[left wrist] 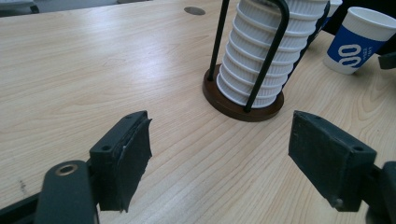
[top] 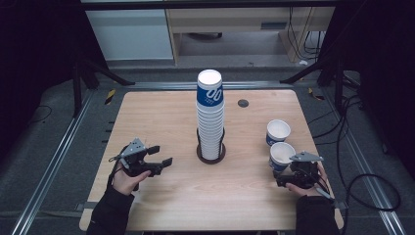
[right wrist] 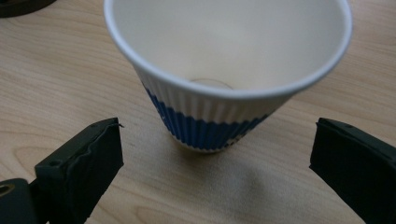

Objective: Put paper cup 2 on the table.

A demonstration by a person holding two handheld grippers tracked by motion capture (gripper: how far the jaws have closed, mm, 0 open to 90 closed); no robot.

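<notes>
since the right gripper stands released just behind the near cup at the table's four o'clock, a careless push could tip it over.

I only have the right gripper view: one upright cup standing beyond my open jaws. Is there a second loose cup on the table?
Observer: Yes, another cup stands upright just beyond the near cup.
Operator: Where is the stack from here?
Observer: The stack sits in a holder at mid-table, left of both cups in the high view.
Operator: Is the left gripper busy?
Observer: No, the left gripper is open with nothing between its jaws, aimed at the holder.
</notes>
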